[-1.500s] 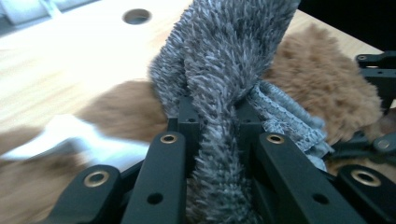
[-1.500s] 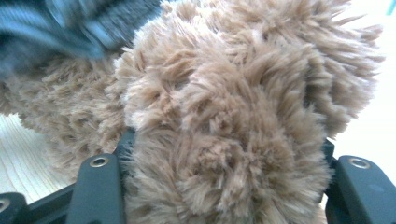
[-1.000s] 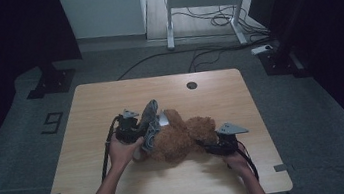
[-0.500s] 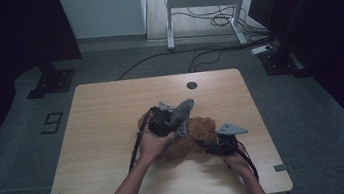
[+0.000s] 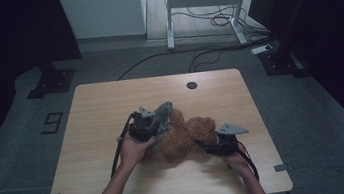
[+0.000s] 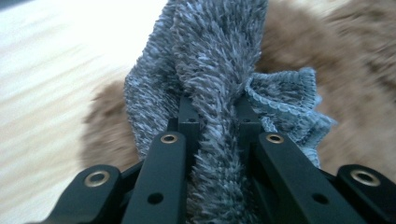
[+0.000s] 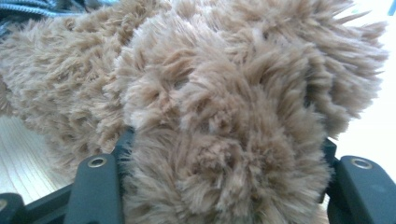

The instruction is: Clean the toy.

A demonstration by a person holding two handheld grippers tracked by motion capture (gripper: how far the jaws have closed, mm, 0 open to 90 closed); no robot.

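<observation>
A brown plush teddy bear (image 5: 181, 140) lies on the wooden table (image 5: 101, 111), right of its middle. My left gripper (image 5: 160, 131) rests against the bear's left side, shut on a grey-blue terry cloth (image 6: 210, 56). In the left gripper view the cloth is bunched between the jaws of the left gripper (image 6: 218, 112) and drapes over the bear's fur (image 6: 299, 51). My right gripper (image 5: 205, 144) sits at the bear's right end. In the right gripper view a thick tuft of the bear (image 7: 224, 93) sits squeezed in my right gripper (image 7: 225, 144), whose jaws stand wide.
A round cable hole (image 5: 191, 85) sits near the table's far edge. Behind the table stand a white desk frame (image 5: 198, 3) with loose cables and a black stand base (image 5: 49, 83) on the floor. Bare tabletop lies left and in front of the bear.
My left gripper, with the cloth, swung right over the bear, then came back a little to the left. The right gripper and the bear's right end stayed put.
</observation>
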